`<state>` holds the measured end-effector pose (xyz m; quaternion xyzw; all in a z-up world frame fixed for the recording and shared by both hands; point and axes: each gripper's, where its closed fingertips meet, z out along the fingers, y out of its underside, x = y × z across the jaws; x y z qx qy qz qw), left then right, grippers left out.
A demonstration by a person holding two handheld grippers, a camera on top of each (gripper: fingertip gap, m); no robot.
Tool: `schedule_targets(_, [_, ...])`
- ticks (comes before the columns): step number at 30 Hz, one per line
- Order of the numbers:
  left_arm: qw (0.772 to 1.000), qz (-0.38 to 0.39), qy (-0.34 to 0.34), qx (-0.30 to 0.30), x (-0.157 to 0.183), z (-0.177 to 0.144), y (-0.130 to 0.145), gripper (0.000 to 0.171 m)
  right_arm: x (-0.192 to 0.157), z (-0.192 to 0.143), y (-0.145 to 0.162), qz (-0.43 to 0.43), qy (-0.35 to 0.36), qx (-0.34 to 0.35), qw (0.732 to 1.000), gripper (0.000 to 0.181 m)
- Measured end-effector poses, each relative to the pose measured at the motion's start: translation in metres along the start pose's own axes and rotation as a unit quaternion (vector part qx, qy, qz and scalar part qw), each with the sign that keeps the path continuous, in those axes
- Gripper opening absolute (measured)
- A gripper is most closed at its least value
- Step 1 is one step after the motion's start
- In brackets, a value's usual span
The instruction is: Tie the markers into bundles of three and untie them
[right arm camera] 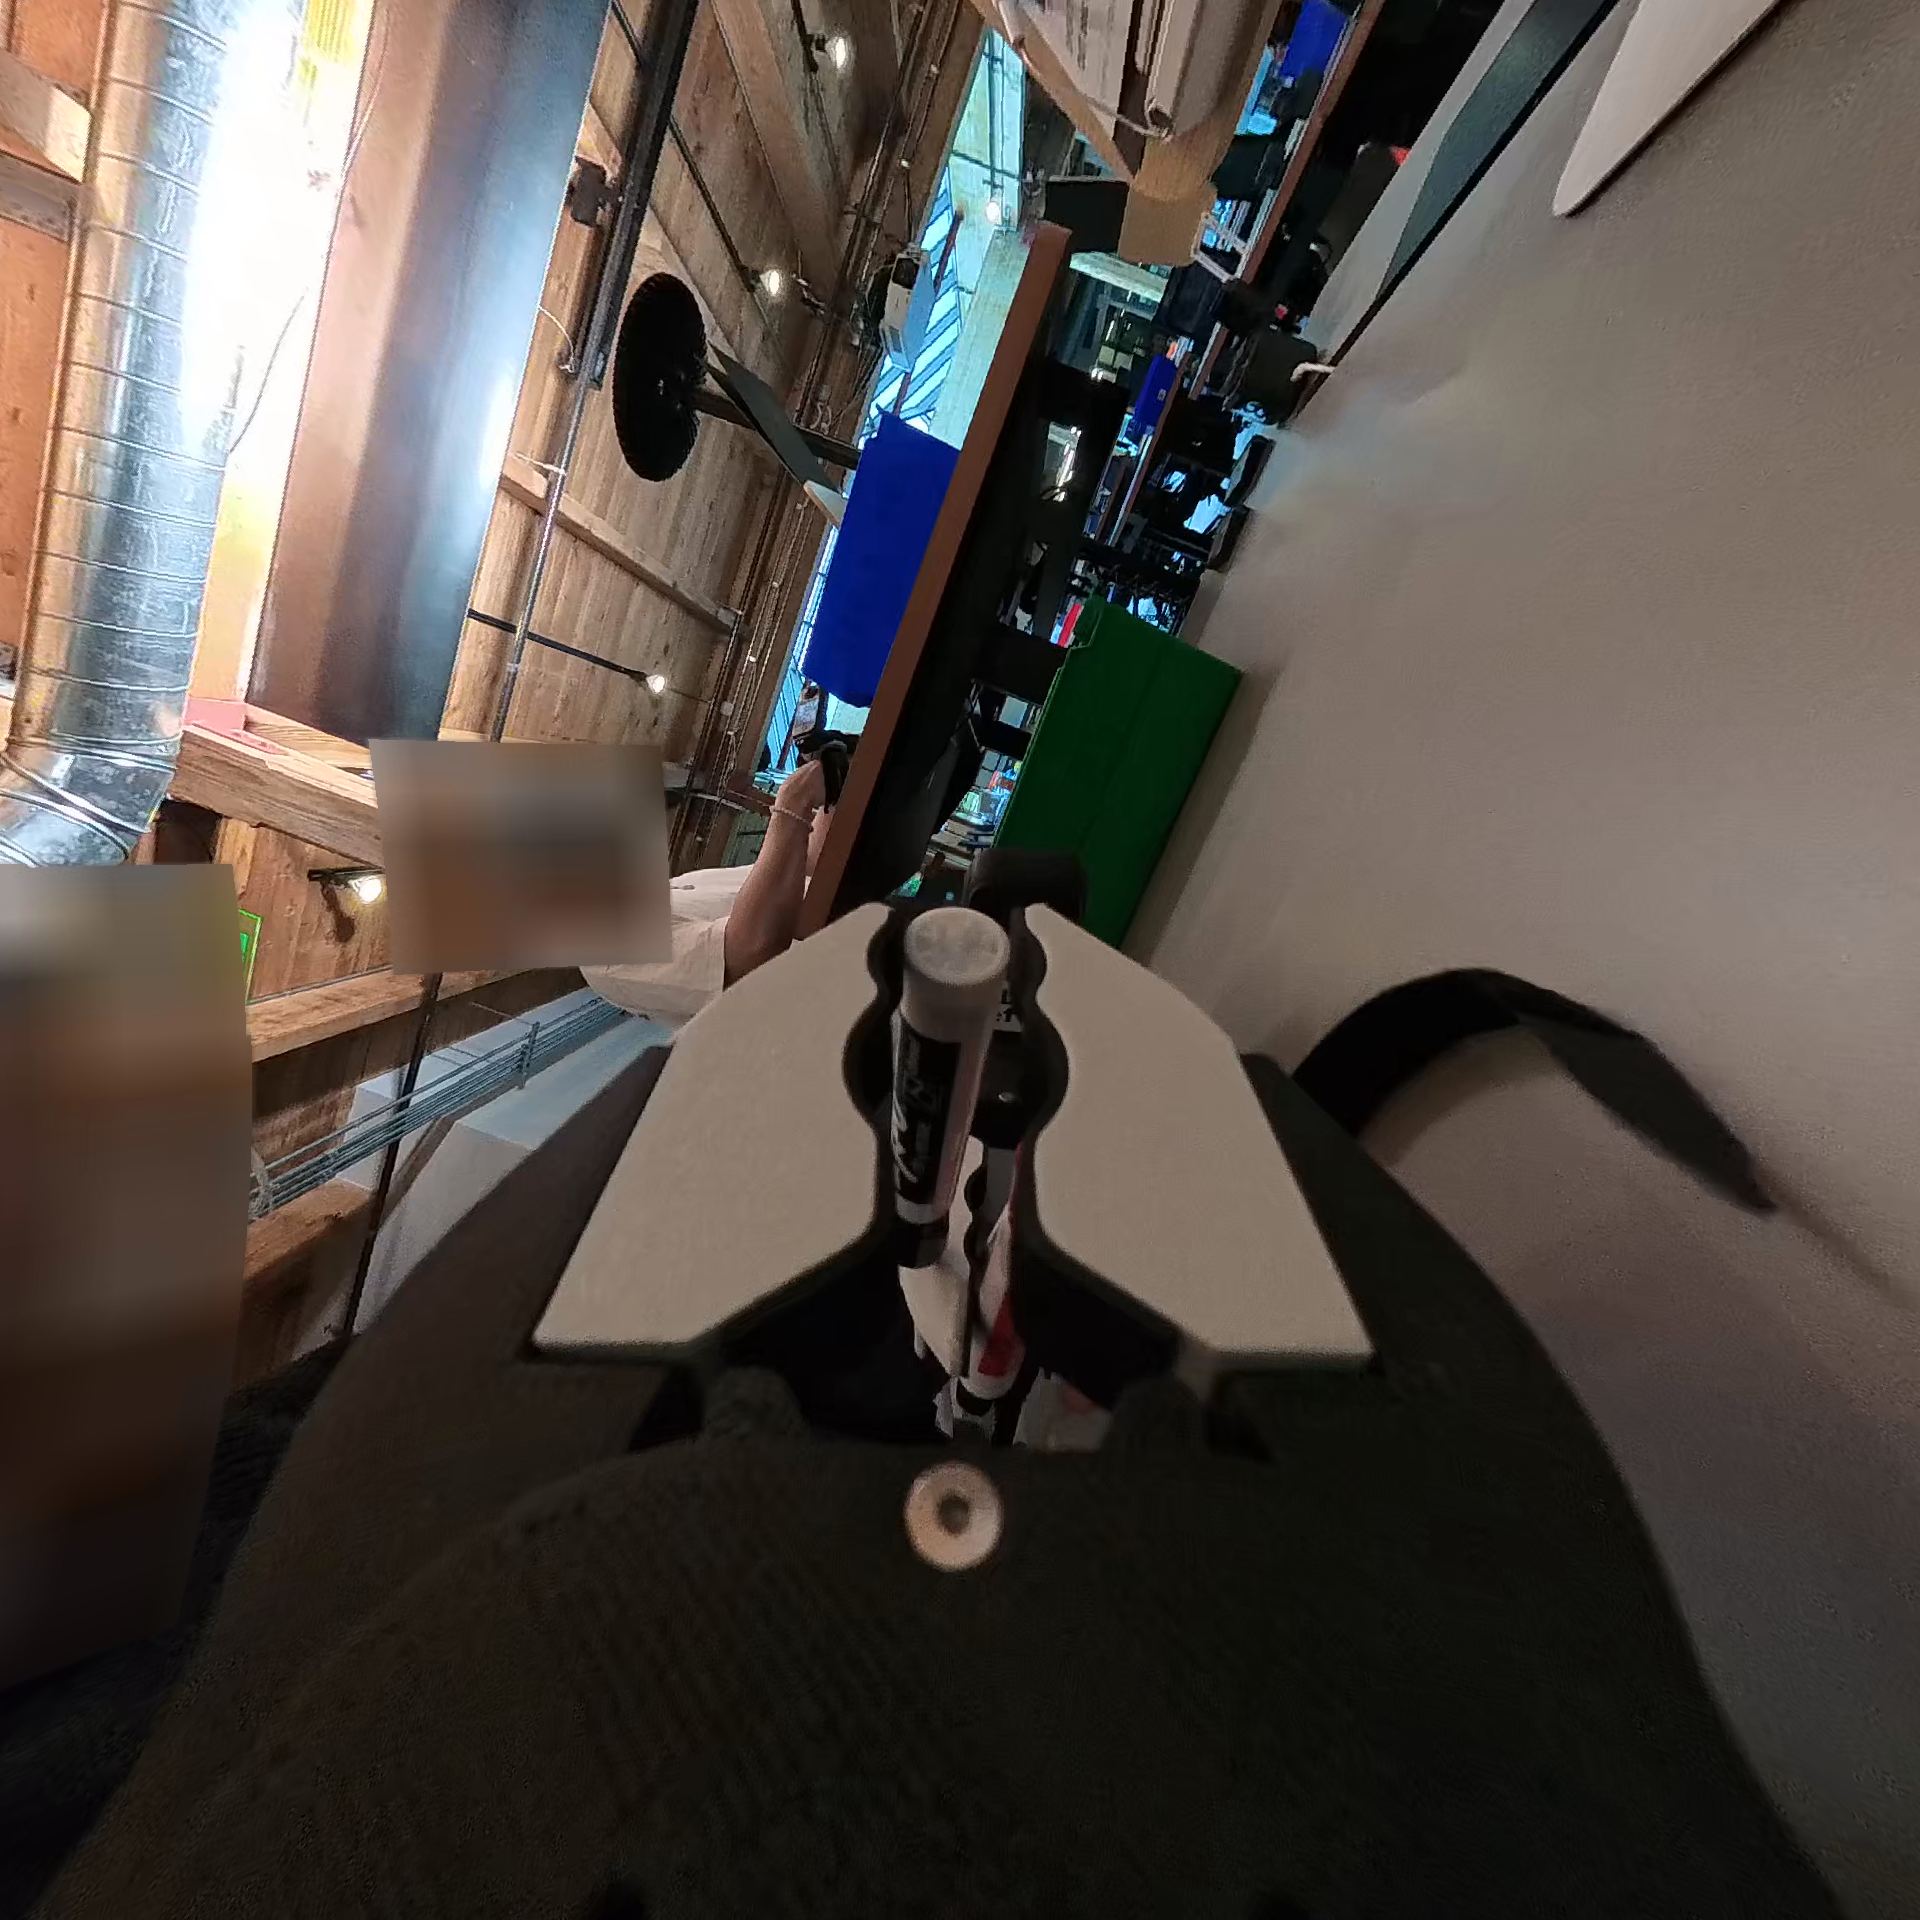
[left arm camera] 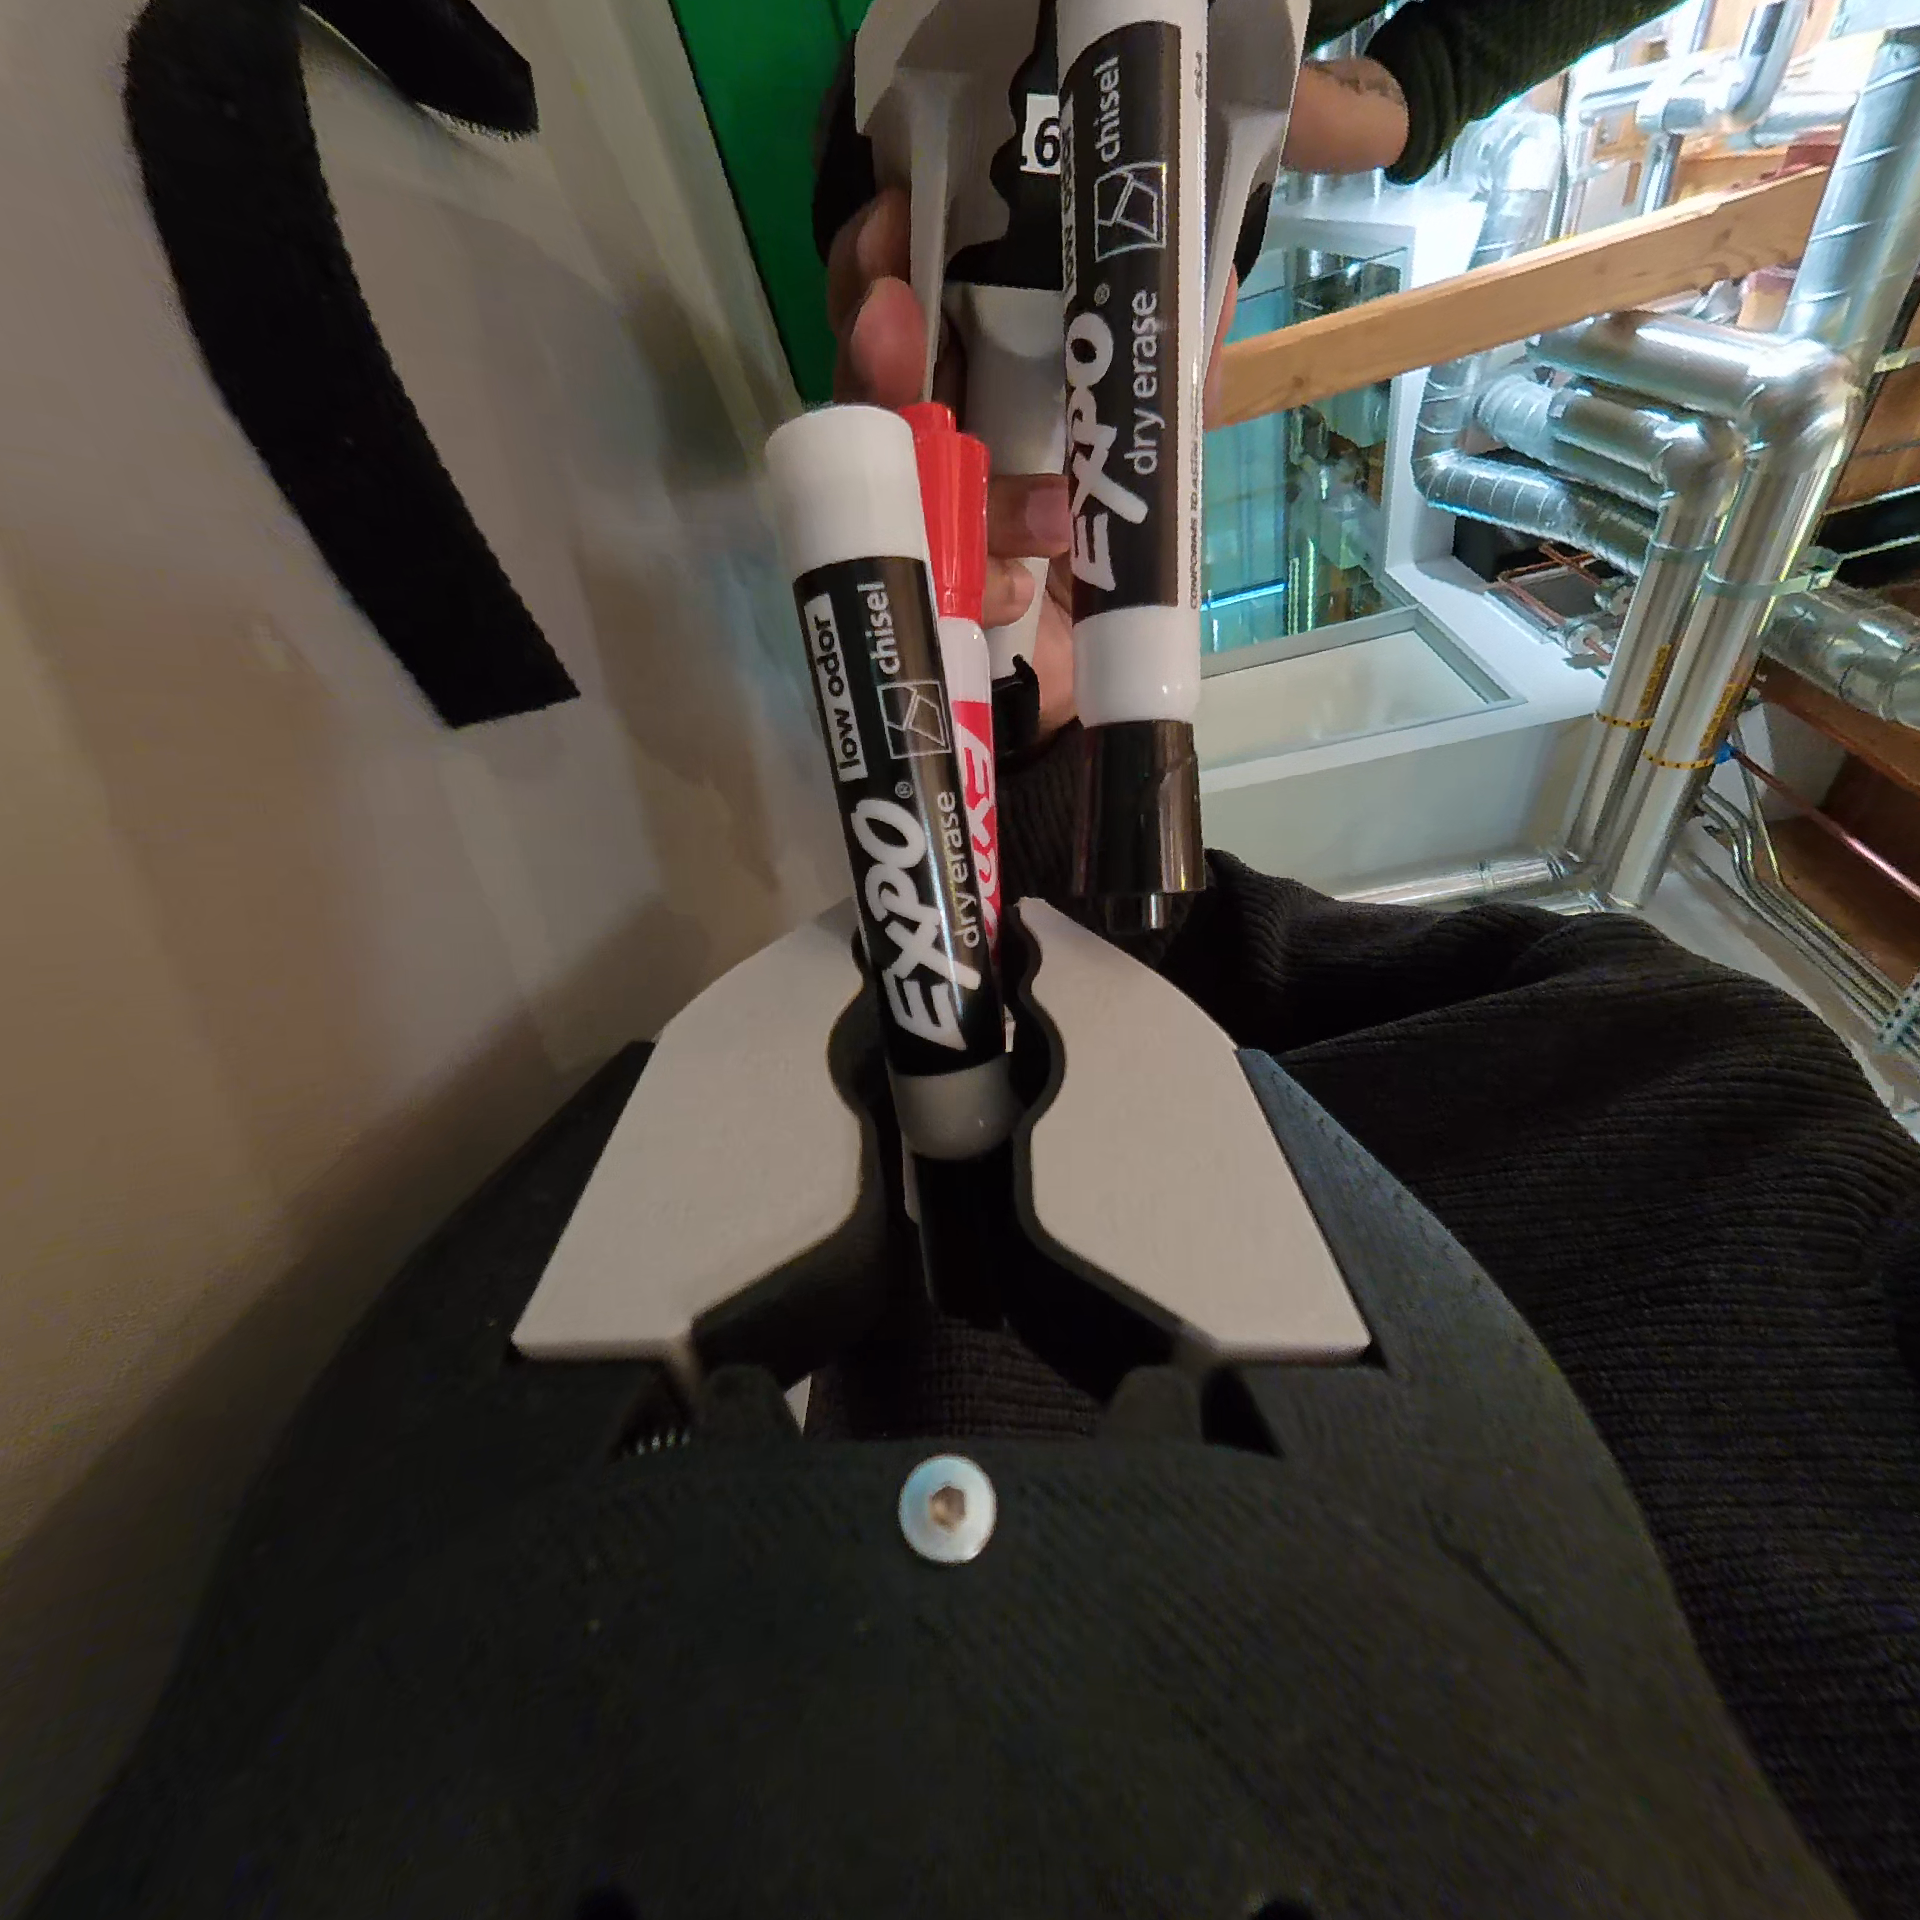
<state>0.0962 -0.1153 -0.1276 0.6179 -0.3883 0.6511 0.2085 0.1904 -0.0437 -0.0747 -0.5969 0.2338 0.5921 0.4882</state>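
The left tool [left arm camera: 940,997] is clamped on a black marker [left arm camera: 894,790] and a red marker [left arm camera: 961,623] side by side. Just past them, the right tool [right arm camera: 951,945] squeezes another black marker [right arm camera: 935,1081], cap hanging down. A black strap [left arm camera: 312,343] lies on the white worktop [left arm camera: 156,935] farther off

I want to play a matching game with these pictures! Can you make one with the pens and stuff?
Things:
1. red marker
2. black strap
3. green board
4. right gripper

Descriptions:
A. standing on the grey table
B. shut on one black marker
C. held beside a black marker in the left gripper
D. lying curved on the table

Pairs: 1-C, 2-D, 3-A, 4-B
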Motion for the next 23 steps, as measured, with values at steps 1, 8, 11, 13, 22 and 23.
schedule_targets(1, [1.0, 0.0, -0.001, 0.002, 0.0, -0.001, 0.0, 0.019, 0.0, 0.002, 0.0, 0.0, 0.0, -0.002, 1.0, 0.019])
schedule_targets(8, [1.0, 0.001, -0.003, 0.013, -0.001, -0.007, -0.001, 0.02, 0.0, 0.007, 0.004, 0.001, -0.002, -0.012, 1.0, 0.019])
schedule_targets(11, [1.0, -0.001, -0.001, 0.012, 0.0, -0.006, -0.003, 0.019, 0.0, 0.005, 0.004, -0.001, 0.0, -0.008, 1.0, 0.019])
schedule_targets(13, [1.0, 0.0, -0.002, 0.008, -0.001, -0.005, -0.003, 0.02, -0.001, 0.002, 0.003, -0.002, 0.002, -0.005, 1.0, 0.019])
schedule_targets(22, [1.0, 0.004, 0.003, -0.015, 0.0, 0.006, -0.002, 0.02, -0.002, -0.013, 0.0, -0.01, 0.014, 0.019, 1.0, 0.019])
schedule_targets(23, [1.0, 0.004, 0.003, -0.018, 0.0, 0.008, -0.001, 0.02, -0.002, -0.015, -0.001, -0.012, 0.016, 0.022, 1.0, 0.019])
